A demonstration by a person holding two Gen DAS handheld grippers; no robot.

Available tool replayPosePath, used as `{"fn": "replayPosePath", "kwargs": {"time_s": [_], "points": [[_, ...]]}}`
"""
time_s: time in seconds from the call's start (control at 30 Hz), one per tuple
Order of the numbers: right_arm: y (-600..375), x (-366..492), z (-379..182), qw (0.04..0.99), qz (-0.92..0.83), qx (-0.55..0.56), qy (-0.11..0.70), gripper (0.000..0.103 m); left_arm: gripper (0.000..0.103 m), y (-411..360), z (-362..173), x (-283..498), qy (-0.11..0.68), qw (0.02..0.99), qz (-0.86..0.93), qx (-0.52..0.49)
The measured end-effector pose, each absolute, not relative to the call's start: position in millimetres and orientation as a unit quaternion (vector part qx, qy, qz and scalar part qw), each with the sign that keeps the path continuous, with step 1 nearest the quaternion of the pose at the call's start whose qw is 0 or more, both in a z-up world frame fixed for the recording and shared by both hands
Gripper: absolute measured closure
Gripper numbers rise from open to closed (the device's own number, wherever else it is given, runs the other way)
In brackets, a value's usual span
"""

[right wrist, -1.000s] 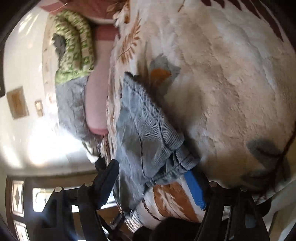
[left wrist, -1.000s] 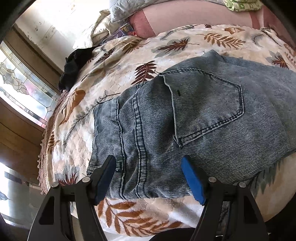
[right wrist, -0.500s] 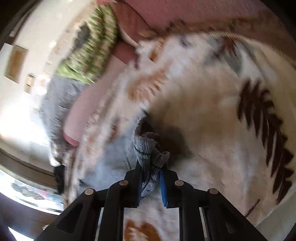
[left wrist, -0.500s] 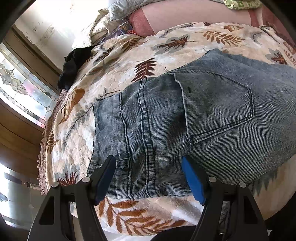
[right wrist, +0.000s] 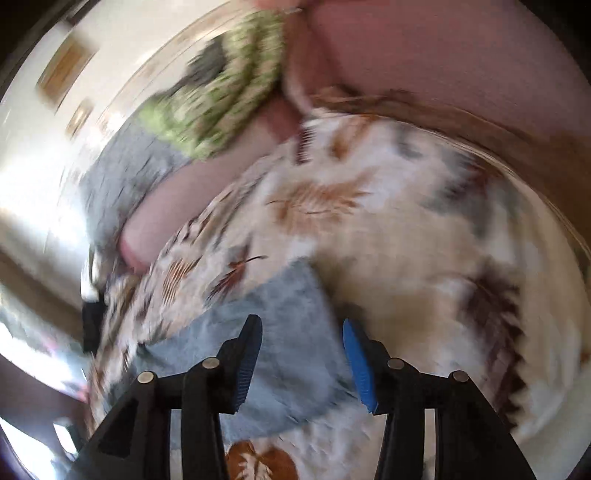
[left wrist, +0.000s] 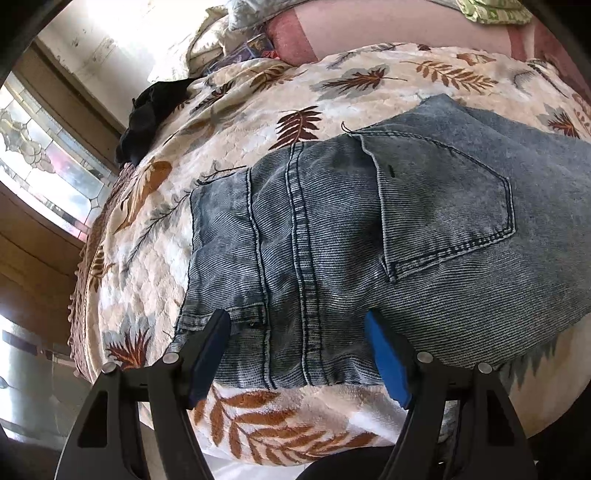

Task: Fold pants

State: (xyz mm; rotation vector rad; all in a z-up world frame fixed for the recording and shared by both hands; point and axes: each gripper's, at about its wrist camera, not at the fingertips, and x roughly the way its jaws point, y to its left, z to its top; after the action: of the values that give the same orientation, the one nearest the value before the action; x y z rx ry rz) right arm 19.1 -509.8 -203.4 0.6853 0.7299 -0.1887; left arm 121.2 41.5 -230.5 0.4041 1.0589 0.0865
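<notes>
Blue denim pants (left wrist: 351,258) lie folded on a leaf-patterned bedspread (left wrist: 332,85), back pocket facing up and the waistband toward the near edge. My left gripper (left wrist: 299,343) hovers just above the waistband, open, with nothing between its blue pads. In the blurred right wrist view the pants (right wrist: 280,332) lie flat on the bedspread (right wrist: 406,229). My right gripper (right wrist: 301,343) sits above them, its jaws opening, and no cloth is pinched between its pads.
A black garment (left wrist: 155,114) lies at the bed's far left corner by a stained-glass window (left wrist: 44,162). Pillows and a pink bolster (left wrist: 388,26) line the head of the bed. A green patterned roll (right wrist: 225,92) and a grey pillow (right wrist: 122,181) rest beyond the bedspread.
The right gripper shut on a fold of the pants, lifted and rolled, and now its jaws have parted and the cloth lies flat. The left gripper has stayed open over the waistband.
</notes>
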Motion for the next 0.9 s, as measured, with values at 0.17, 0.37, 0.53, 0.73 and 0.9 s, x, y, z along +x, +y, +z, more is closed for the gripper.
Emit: {"fn": "replayPosePath", "kwargs": {"time_s": [0.17, 0.37, 0.53, 0.73, 0.9], "points": [[-482.4, 90.9, -236.2, 0.856, -0.048, 0.307, 0.414, 0.057, 0.027, 40.6, -232.1, 121.6, 0.503, 0.841, 0.041, 0.196], [-484.4, 108.3, -260.0, 0.844, -0.080, 0.301, 0.436, 0.069, 0.027, 44.3, -232.8, 121.4, 0.505, 0.841, 0.036, 0.191], [-516.9, 48.1, -232.9, 0.847, -0.072, 0.360, 0.385, 0.053, 0.027, 47.9, -228.1, 117.7, 0.502, 0.847, 0.041, 0.169], [-549.3, -14.7, -235.1, 0.812, -0.040, 0.463, 0.352, 0.043, 0.027, 28.6, -198.0, 93.6, 0.465, 0.869, 0.018, 0.167], [-543.3, -43.2, -266.3, 0.771, -0.011, 0.539, 0.339, 0.043, 0.027, -6.9, -182.0, 86.0, 0.451, 0.876, -0.032, 0.168]]}}
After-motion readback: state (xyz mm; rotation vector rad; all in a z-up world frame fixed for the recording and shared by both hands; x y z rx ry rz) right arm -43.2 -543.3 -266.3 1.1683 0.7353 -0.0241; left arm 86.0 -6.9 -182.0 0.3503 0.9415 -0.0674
